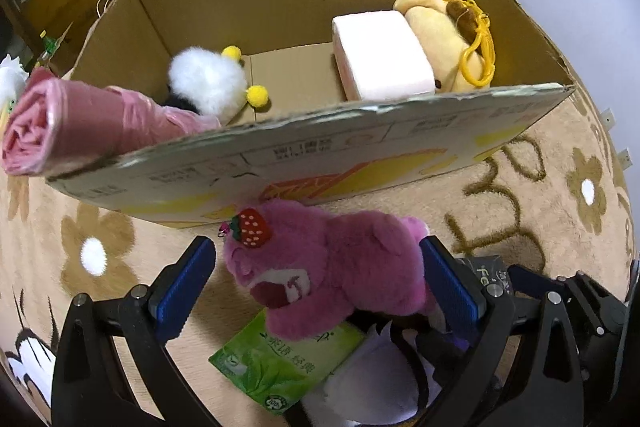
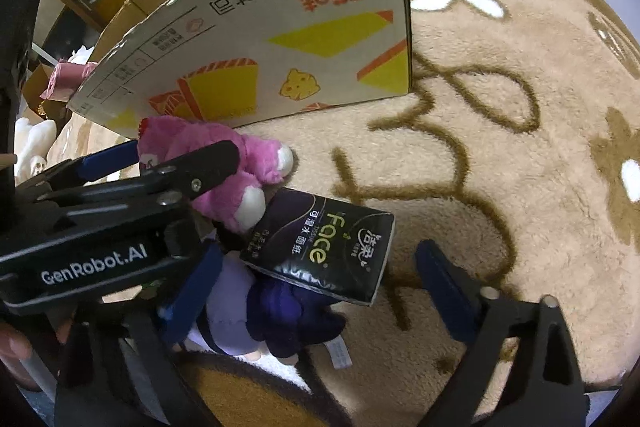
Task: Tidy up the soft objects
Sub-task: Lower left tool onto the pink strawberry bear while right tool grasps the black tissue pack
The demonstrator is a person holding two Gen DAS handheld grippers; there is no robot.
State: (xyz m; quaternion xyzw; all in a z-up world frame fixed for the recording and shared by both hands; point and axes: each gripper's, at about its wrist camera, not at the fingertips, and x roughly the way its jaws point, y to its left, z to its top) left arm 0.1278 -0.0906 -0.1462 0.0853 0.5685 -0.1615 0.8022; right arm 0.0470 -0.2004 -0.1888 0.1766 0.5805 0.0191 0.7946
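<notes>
Just behind pink bear (image 1: 336, 267), cardboard box (image 1: 320, 163) blocks.

One cardboard box (image 1: 304, 7) stands on one flower-patterned rug (image 1: 540, 195). Inside the box lie three soft things: one white pom-pom toy (image 1: 208, 83) with two yellow balls, one pale foam block (image 1: 384, 55) and one yellow plush (image 1: 448, 39) with a yellow cord. One pink bag roll (image 1: 60, 131) rests over the box's edge. On the rug in front lie four things: one pink bear (image 1: 340, 267) wearing one strawberry, one green tissue pack (image 1: 276, 367), one black tissue pack (image 2: 324, 251) and one purple-and-white plush (image 2: 276, 319). That makes two tissue packs and four plush toys in all. Two grippers are in view, the left (image 1: 318, 285) and the right (image 2: 320, 291).
</notes>
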